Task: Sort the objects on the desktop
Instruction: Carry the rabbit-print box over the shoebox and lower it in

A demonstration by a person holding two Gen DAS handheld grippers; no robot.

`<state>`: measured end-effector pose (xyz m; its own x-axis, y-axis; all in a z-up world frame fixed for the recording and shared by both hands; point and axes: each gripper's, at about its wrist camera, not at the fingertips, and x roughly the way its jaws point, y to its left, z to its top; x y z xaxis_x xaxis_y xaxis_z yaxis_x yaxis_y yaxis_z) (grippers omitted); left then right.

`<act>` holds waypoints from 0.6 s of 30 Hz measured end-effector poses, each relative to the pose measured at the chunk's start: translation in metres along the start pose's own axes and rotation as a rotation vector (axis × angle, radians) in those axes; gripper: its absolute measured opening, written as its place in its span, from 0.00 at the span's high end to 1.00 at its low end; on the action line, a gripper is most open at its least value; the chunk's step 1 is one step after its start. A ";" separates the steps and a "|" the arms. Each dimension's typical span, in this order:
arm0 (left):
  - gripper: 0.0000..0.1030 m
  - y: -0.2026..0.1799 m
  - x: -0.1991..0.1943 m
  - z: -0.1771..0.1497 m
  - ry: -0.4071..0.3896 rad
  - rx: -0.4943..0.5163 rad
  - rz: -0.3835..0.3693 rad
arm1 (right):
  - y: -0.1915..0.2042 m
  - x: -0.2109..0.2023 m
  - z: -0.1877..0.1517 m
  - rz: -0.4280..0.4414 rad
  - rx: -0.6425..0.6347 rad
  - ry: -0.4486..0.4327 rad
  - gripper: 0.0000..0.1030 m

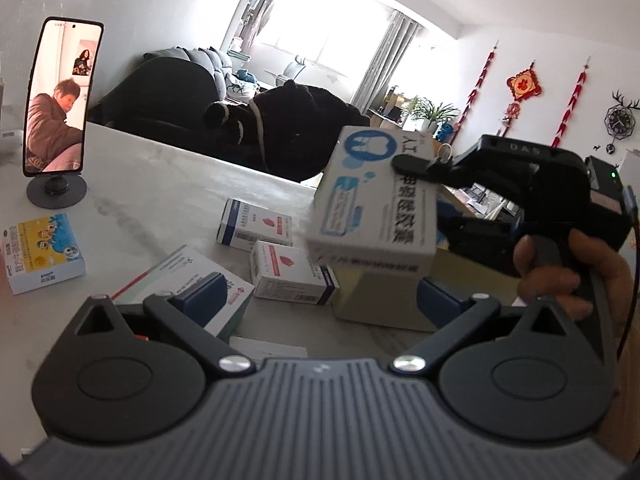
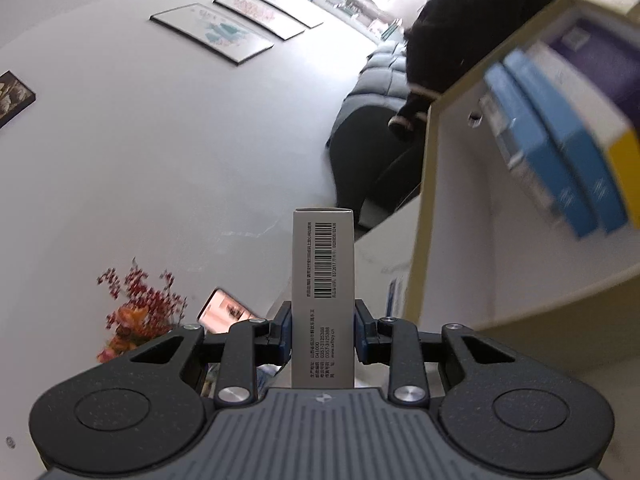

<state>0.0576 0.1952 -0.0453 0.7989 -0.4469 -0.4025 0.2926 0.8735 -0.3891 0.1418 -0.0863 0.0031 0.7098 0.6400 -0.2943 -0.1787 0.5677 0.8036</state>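
The right gripper was clamped on a white and blue medicine box, its blue pads pressed against the two narrow sides. In the right wrist view only the box's grey barcode edge showed, standing up between the fingers with its lower end hidden behind the gripper body. The left wrist view showed the same box held in the air above the marble table, blurred, with the printed lettering hard to read. A hand gripped the right gripper's handle, its wrist cut off by the frame edge.

The left gripper stood with its jaws spread wide and nothing between them. Its left pad overlapped a red-trimmed box lying flat, and its right pad sat against a pale yellow storage box, though whether either pad touched could not be told.

Two small strawberry-print boxes lay side by side on the table, and a yellow and blue box sat apart near a phone on a stand. In the right wrist view the storage box filled the right side, smeared, with what looked like blue box spines upright inside it.
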 end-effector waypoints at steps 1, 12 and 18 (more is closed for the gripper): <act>0.00 0.000 0.002 0.001 0.005 0.002 -0.007 | 0.000 -0.003 0.006 -0.017 -0.008 -0.012 0.69; 0.00 -0.025 0.056 0.012 0.078 0.052 -0.140 | -0.003 -0.021 0.079 -0.174 -0.092 -0.065 0.69; 0.00 -0.038 0.087 0.016 0.099 0.064 -0.184 | -0.005 0.007 0.100 -0.332 -0.179 -0.045 0.69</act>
<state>0.1238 0.1263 -0.0525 0.6741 -0.6143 -0.4101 0.4645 0.7843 -0.4113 0.2160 -0.1361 0.0489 0.7775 0.3846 -0.4975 -0.0473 0.8247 0.5636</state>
